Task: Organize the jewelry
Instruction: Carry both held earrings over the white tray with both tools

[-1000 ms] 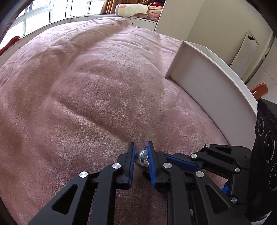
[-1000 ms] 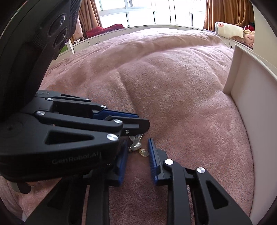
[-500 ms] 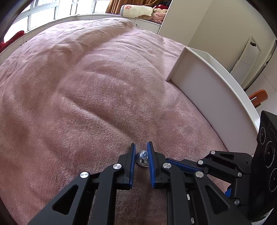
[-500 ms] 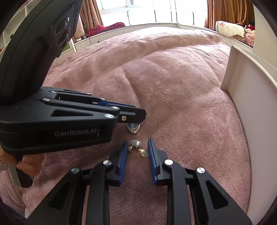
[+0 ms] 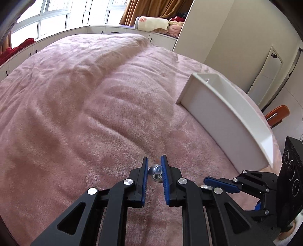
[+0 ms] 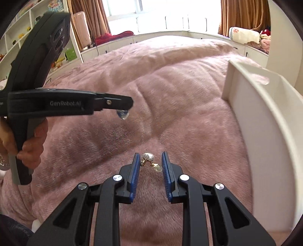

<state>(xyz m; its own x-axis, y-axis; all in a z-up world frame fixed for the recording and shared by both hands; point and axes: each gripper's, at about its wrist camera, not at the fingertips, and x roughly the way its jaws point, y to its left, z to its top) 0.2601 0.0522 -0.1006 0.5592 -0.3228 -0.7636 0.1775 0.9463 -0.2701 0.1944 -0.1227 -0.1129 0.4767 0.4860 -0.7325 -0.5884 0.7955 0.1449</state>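
Nearest first: right gripper [image 6: 148, 165] pinches a pearl earring [image 6: 151, 160] between its blue pads, two pearls on a gold link, clear of the pink blanket [image 6: 170, 94]. Fingers [image 6: 134, 170] stand narrow, the earring spanning the gap. It angles down and forward over the bed.

Left gripper [image 5: 153, 171] likewise pinches a silver piece [image 5: 155, 170], a rounded bluish stone on a metal setting, probably an earring or stud; can't tell which. Jaws almost pressed together on it. Seen from the right wrist view, the same gripper [image 6: 123, 109] comes in from the left, held level-ish with nose dipped, the stone [image 6: 122, 114] hanging under its tip well above the blanket. A hand [image 6: 32, 149] wraps the handle at near left.

Progress, my read: both pieces are picked up and airborne, neither is stowed. What's left is carrying them to the white tray [image 6: 265, 117] along the right side of the bed and dropping them in. Tray interior is mostly hidden from here; a small clear item [image 6: 264, 81] sits on its far rim, can't identify. No other loose jewelry visible on the blanket.

Far: window bench with cabinets, curtains [image 6: 240, 15], folded blankets at far right, shelving at far left.
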